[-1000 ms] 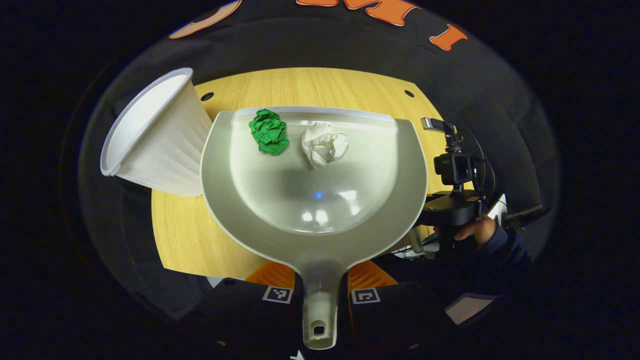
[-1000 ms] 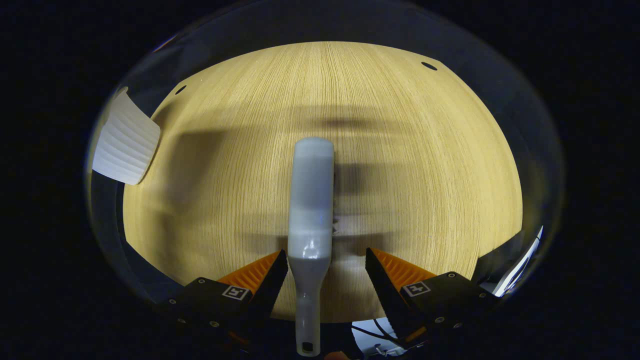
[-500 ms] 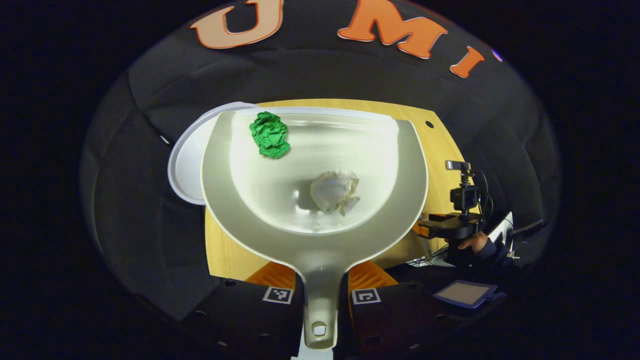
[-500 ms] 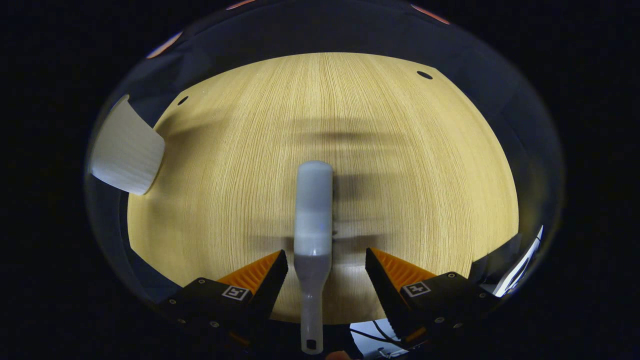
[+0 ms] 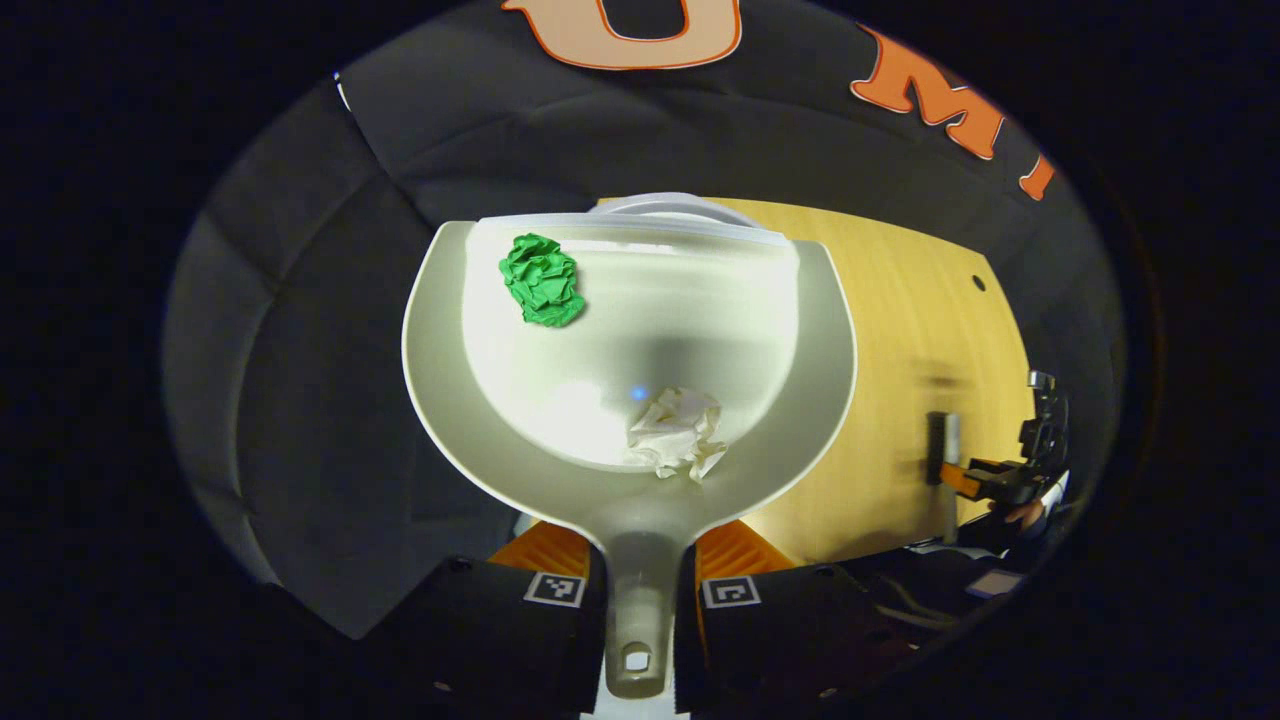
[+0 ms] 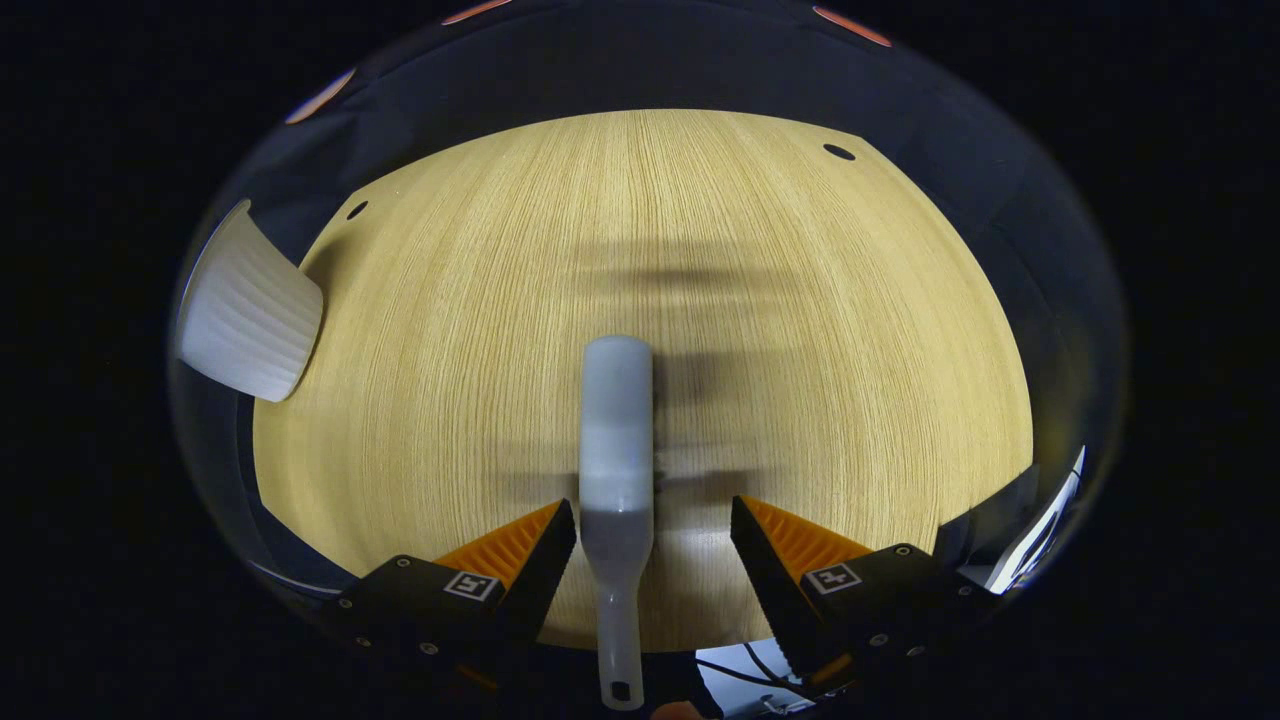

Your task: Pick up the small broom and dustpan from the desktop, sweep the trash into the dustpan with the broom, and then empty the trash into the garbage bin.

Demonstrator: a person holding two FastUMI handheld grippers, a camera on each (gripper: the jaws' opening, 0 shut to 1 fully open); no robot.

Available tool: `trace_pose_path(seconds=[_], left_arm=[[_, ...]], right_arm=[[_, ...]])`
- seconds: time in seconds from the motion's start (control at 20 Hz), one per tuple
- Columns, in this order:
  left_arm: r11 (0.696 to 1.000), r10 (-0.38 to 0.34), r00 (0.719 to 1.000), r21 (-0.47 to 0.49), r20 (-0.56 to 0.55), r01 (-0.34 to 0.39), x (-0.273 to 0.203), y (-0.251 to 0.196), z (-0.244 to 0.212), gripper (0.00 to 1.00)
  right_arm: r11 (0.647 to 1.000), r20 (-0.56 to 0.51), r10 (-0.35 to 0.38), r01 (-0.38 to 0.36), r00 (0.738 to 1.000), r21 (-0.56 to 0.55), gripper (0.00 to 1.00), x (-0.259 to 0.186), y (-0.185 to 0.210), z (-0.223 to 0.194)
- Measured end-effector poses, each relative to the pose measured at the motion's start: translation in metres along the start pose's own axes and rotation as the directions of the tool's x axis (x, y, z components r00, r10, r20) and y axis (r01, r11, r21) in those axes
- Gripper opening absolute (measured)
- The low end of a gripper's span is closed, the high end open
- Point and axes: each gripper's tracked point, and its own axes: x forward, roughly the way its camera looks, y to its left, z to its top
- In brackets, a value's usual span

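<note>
Pale grey plastic sits right in front of your left hand-held gripper: the dustpan, its handle clamped between both fingers. You hold it tipped back, so the white paper ball lies low in the bowl near the handle, while the green paper ball sits up close to the open lip. That backward tilt looks sensible for carrying, since nothing can roll out over the front edge. Past the lip, a curved white rim peeks out, likely the garbage bin, which puts the pan close to where it has to empty.

Your right hand-held gripper has its fingers spread apart, and the broom lies between them on the wooden tabletop. The left finger is just beside the handle; I cannot tell whether it touches. The right finger stands clear, so you have no grip there. The broom's job looks done, with both scraps already in the pan. The bin's ribbed white wall appears at the tabletop's left edge. What I judge remains is tipping the pan forward over the bin; the green ball, nearest the lip, should go first.
</note>
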Motion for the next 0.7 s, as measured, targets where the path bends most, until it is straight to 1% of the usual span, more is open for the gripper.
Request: trace_pose_path(seconds=[0.1, 0.15, 0.2, 0.25, 0.3, 0.35, 0.45, 0.6, 0.65, 0.7], left_arm=[[0.996, 0.071, 0.997, 0.050, -0.007, -0.070, 0.007, 0.017, 0.006, 0.28], [0.992, 0.097, 0.995, 0.077, -0.010, -0.096, 0.011, 0.014, 0.002, 0.28], [0.986, 0.126, 0.992, 0.113, -0.014, -0.124, 0.003, 0.027, 0.006, 0.28], [0.976, 0.161, 0.987, 0.153, -0.013, -0.157, -0.001, 0.033, 0.010, 0.28], [0.959, 0.201, 0.980, 0.207, -0.009, -0.195, -0.005, 0.044, 0.015, 0.28], [0.939, 0.238, 0.971, 0.254, 0.008, -0.232, -0.008, 0.052, 0.021, 0.28], [0.898, 0.308, 0.951, 0.320, 0.029, -0.301, -0.004, 0.062, 0.023, 0.28], [0.827, 0.374, 0.926, 0.431, 0.056, -0.361, -0.005, 0.070, 0.027, 0.28], [0.791, 0.406, 0.911, 0.471, 0.072, -0.390, -0.006, 0.073, 0.026, 0.28], [0.746, 0.439, 0.893, 0.513, 0.102, -0.425, -0.008, 0.077, 0.029, 0.28]], right_arm=[[1.000, -0.002, 0.001, -0.001, 1.000, 0.001, 0.95, 0.002, 0.001, -0.001], [1.000, -0.003, 0.000, 0.000, 1.000, 0.001, 0.95, 0.002, 0.001, -0.002], [1.000, 0.000, 0.003, -0.003, 1.000, 0.002, 0.95, 0.001, 0.002, 0.001], [1.000, -0.003, 0.004, -0.004, 1.000, 0.002, 0.95, 0.003, 0.003, 0.000], [1.000, -0.001, 0.005, -0.005, 1.000, 0.004, 0.95, 0.002, 0.003, 0.001], [1.000, -0.003, 0.006, -0.006, 1.000, 0.005, 0.95, 0.003, 0.003, 0.001], [1.000, -0.004, 0.009, -0.009, 1.000, 0.010, 0.95, 0.004, 0.003, 0.003], [1.000, -0.001, 0.010, -0.010, 1.000, 0.014, 0.95, 0.007, 0.004, 0.005], [1.000, 0.001, 0.012, -0.012, 1.000, 0.015, 0.95, 0.007, 0.004, 0.006], [1.000, -0.002, 0.012, -0.012, 1.000, 0.015, 0.95, 0.008, 0.004, 0.006]])
